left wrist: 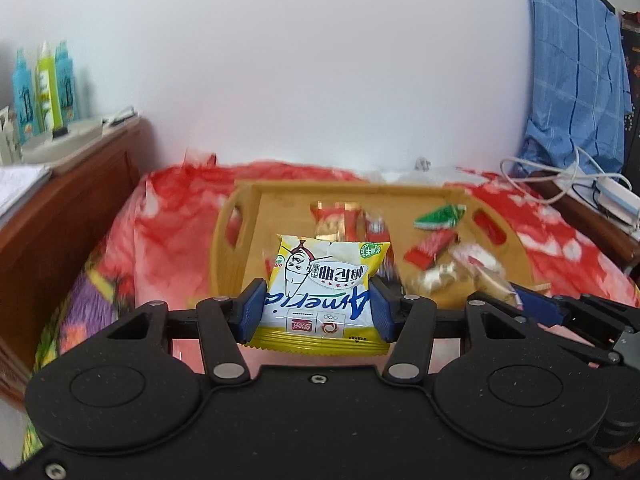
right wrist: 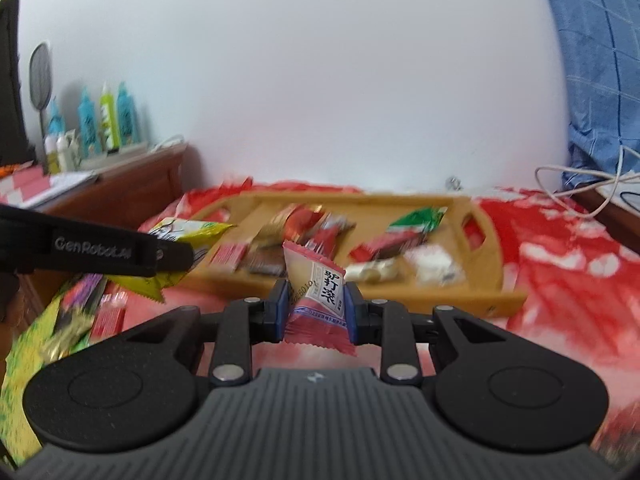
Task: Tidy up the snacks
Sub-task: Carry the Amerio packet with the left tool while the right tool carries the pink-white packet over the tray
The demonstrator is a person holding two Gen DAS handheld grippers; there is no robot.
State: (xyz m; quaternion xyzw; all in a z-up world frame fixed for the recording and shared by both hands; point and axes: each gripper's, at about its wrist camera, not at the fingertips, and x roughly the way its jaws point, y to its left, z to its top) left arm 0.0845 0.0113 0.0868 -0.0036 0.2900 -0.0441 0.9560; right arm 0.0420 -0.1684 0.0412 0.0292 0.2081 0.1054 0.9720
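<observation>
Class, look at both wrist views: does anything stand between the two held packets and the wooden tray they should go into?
Nothing visible blocks either. The yellow packet in the left gripper and the pink packet in the right gripper face the tray over open bedspread. Snacks crowd its middle and right; its left is bare.

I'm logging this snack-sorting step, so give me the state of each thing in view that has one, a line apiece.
Left hand-held gripper: shut on the yellow snack packet, held off the bed.
Yellow snack packet: sealed, clamped between the pads.
Right hand-held gripper: shut on the pink snack packet.
Pink snack packet: sealed, upright, pinched at its middle.
Wooden tray: resting on the red bedspread, partly filled with loose wrapped snacks.
Green triangular packet: lying in the tray.
</observation>
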